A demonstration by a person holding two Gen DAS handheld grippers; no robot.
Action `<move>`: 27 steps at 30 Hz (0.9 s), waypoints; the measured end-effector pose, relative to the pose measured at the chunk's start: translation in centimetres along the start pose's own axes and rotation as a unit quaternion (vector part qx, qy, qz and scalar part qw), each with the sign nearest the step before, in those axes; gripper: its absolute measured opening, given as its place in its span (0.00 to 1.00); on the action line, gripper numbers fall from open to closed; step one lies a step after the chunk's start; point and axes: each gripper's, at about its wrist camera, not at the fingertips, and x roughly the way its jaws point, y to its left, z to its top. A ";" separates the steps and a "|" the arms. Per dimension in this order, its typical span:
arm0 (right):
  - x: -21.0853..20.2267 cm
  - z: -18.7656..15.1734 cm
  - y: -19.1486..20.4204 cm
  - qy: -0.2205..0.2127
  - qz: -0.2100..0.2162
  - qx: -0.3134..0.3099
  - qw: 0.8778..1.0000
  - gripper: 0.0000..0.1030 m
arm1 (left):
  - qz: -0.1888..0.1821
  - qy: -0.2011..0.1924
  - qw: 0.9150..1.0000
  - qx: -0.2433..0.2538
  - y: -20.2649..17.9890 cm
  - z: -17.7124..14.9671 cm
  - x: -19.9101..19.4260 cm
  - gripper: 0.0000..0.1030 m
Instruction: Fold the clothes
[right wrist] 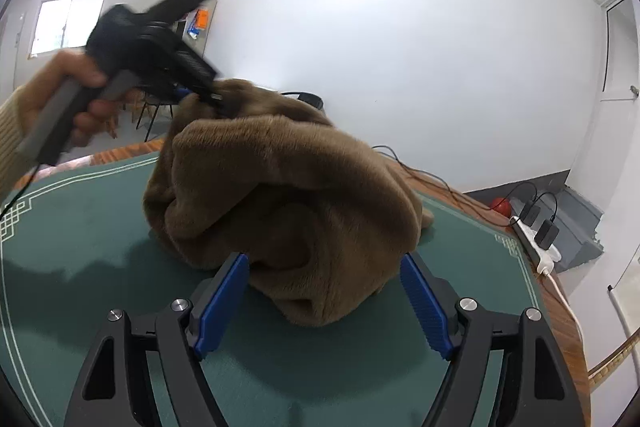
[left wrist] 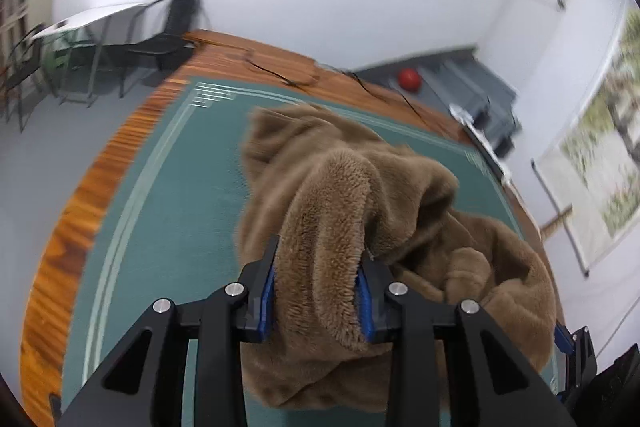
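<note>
Left wrist view: the left gripper [left wrist: 320,267] has its blue-padded jaws clamped on a thick fold of a brown fleece garment [left wrist: 360,195], which fills the gap between the pads and hangs down to the green table mat [left wrist: 160,211]. Seen from the right wrist, that gripper is raised above the table, tilted down into the top of the cloth, with a person's hand [right wrist: 60,95] wrapped round its grey handle and a ribbed beige sleeve [right wrist: 8,139] at the wrist. The right gripper [right wrist: 324,291] sits low over the mat with jaws spread wide, holding nothing; the garment's lower bunch lies just ahead, between the fingertips
</note>
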 end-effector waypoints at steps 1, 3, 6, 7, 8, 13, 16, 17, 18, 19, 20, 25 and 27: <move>0.2 0.3 0.0 -0.003 -0.001 -0.006 1.000 0.78 | 0.010 -0.007 1.000 -0.007 1.0 -0.3 -0.6 0.35; 0.8 1.0 0.4 -0.008 -0.005 -0.025 1.000 0.78 | 0.032 -0.021 0.999 -0.021 3.2 -0.9 -1.7 0.35; 2.0 2.1 1.5 -0.017 -0.018 -0.075 0.997 0.79 | 0.057 -0.018 0.997 -0.040 6.2 -2.2 -2.1 0.35; 2.5 2.6 1.9 -0.019 -0.022 -0.094 0.995 0.79 | 0.057 -0.012 0.997 -0.047 7.0 -2.6 -2.0 0.35; 3.0 3.0 2.2 -0.020 -0.024 -0.113 0.993 0.79 | 0.054 -0.004 0.997 -0.055 7.7 -3.0 -1.7 0.35; 5.4 5.5 4.1 -0.013 0.011 -0.191 0.981 0.79 | 0.044 0.009 0.997 -0.066 8.7 -3.4 -0.8 0.39; 7.1 6.7 5.4 0.012 0.073 -0.226 0.971 0.79 | 0.040 0.011 0.997 -0.067 8.7 -3.2 -0.4 0.59; 7.9 7.1 5.6 0.034 0.103 -0.225 0.968 0.79 | 0.039 0.011 0.997 -0.067 8.7 -3.1 -0.2 0.70; 8.6 7.1 5.6 0.059 0.135 -0.214 0.966 0.79 | 0.038 0.011 0.997 -0.067 8.7 -3.0 0.0 0.76; 9.3 7.0 5.6 0.083 0.168 -0.201 0.961 0.79 | 0.037 0.012 0.997 -0.067 8.7 -2.9 0.1 0.79; 9.7 6.6 5.5 0.105 0.207 -0.184 0.955 0.79 | 0.036 0.013 0.997 -0.068 8.7 -2.7 0.3 0.79; 8.3 2.9 5.6 0.139 0.282 -0.163 0.935 0.79 | 0.051 0.024 0.997 -0.055 9.2 -2.4 1.0 0.79; 7.7 1.6 6.2 0.150 0.282 -0.167 0.933 0.79 | 0.049 0.029 0.997 -0.056 9.3 -2.3 1.4 0.79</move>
